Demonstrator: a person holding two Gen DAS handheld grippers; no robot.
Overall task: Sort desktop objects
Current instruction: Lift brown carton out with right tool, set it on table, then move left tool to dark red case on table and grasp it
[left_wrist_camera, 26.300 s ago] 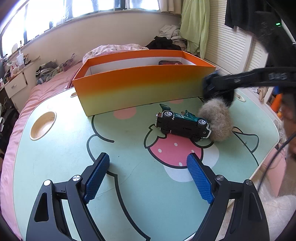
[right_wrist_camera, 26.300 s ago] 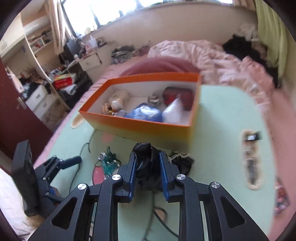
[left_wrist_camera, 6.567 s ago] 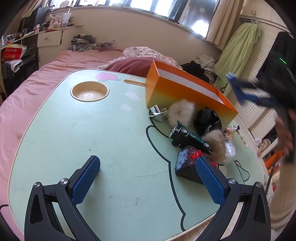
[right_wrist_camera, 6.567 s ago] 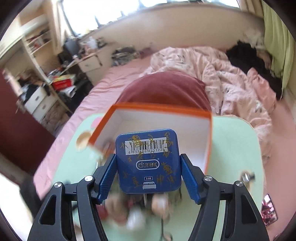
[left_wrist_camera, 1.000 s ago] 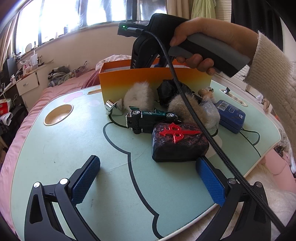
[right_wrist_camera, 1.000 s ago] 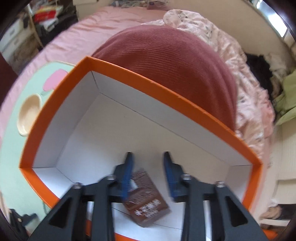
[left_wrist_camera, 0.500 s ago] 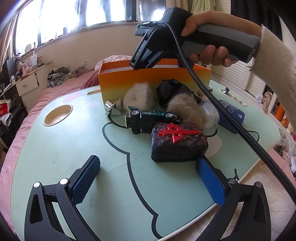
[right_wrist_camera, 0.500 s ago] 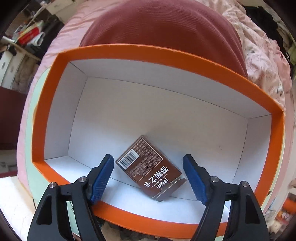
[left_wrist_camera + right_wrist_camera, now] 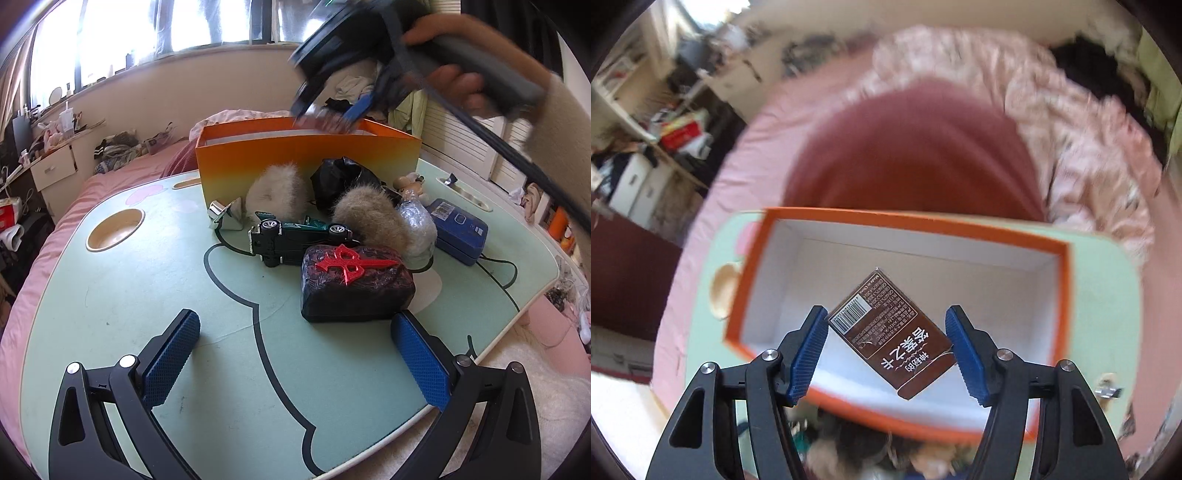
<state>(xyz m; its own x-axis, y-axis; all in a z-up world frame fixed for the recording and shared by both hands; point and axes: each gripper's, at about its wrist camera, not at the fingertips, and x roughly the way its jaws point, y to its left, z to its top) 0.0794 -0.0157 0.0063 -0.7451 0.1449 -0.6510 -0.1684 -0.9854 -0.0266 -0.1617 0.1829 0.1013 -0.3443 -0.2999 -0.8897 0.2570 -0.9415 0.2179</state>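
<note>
An orange box (image 9: 306,158) stands at the back of the green table (image 9: 110,295); in the right wrist view its white inside (image 9: 960,273) holds one brown card packet (image 9: 890,336). My right gripper (image 9: 886,350) is open above the box, empty, the packet lying free below between its fingers; it shows blurred in the left wrist view (image 9: 332,110). My left gripper (image 9: 295,354) is open and empty, low over the table's near side. In front of the box lie a dark red-marked case (image 9: 354,284), a green toy car (image 9: 295,240), two fur balls (image 9: 365,218), a black bag (image 9: 343,177) and a blue tin (image 9: 458,229).
A metal clip (image 9: 225,218) and a small figurine (image 9: 410,184) sit by the box. A round cup recess (image 9: 114,229) is at the table's left. A black cable (image 9: 517,155) hangs from the right gripper across the table. A pink bed surrounds the table.
My right gripper has risen and pulled back from the box, still open; the packet stays inside the box. My left gripper has not moved.
</note>
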